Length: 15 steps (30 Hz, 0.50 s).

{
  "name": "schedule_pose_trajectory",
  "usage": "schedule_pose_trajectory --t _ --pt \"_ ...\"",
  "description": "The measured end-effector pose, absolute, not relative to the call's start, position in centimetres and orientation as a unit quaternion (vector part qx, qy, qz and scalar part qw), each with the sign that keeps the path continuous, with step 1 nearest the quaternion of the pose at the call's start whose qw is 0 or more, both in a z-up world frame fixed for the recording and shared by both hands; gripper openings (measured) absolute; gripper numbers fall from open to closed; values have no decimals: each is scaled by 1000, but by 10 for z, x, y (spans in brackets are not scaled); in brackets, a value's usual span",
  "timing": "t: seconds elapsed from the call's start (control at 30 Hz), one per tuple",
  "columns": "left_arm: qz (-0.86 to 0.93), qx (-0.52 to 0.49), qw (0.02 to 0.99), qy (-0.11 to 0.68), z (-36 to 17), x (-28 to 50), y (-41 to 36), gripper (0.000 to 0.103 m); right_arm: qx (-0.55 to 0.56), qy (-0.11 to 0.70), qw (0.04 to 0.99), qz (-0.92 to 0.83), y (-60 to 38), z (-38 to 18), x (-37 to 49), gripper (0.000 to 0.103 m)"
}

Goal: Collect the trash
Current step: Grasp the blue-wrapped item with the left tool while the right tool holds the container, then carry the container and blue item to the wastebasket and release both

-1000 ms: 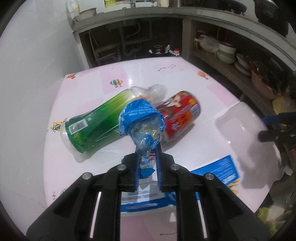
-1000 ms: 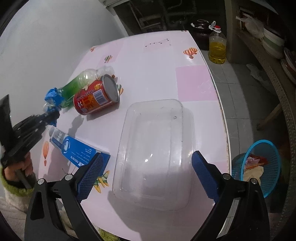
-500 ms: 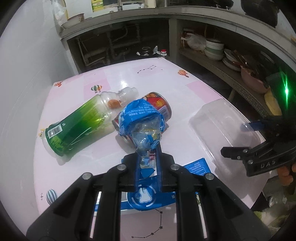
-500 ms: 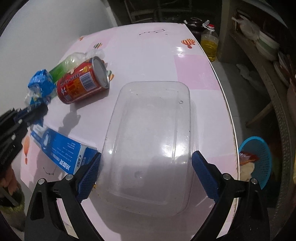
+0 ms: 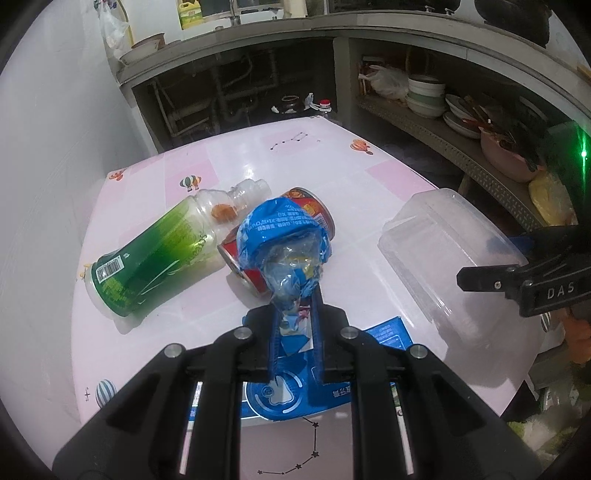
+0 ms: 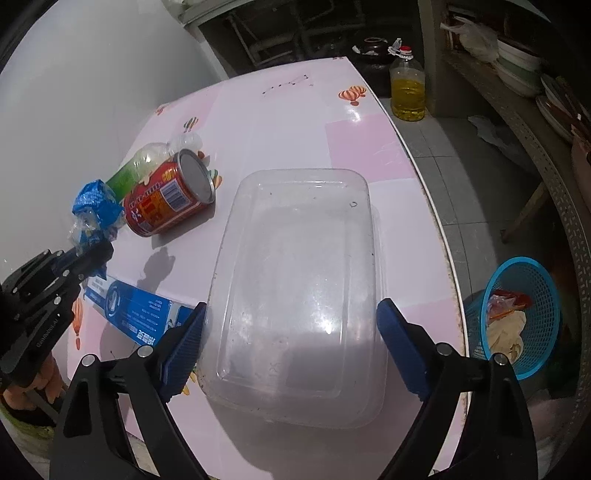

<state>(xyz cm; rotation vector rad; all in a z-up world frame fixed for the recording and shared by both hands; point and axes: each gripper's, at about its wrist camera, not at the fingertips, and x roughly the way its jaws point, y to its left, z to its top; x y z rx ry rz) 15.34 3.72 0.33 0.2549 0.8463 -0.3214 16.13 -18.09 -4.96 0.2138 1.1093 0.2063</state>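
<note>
Ahead, the left gripper's (image 5: 295, 314) fingers clamped a crumpled blue-and-clear plastic wrapper (image 5: 286, 243), half hiding the red tin can (image 5: 317, 210); the right gripper's (image 6: 291, 343) fingers, just narrowing, straddled an upturned clear plastic tub (image 6: 299, 295), contact unclear.

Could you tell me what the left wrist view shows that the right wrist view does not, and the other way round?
Only the left wrist view shows the barcode end of the green bottle and the countertop above the shelves. Only the right wrist view shows the blue basket on the floor and the oil bottle. Both show the left gripper shut on the crumpled blue wrapper, the red can, the blue carton, the pink table, and the clear container between the jaws of the right gripper, which have just been closing.
</note>
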Motion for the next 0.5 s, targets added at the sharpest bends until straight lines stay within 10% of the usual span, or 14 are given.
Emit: schedule_pose_trajectory --t 0.5 --pt "-156 130 894 399 8 146 31 13 126 509 845 101 -195 -39 159 86"
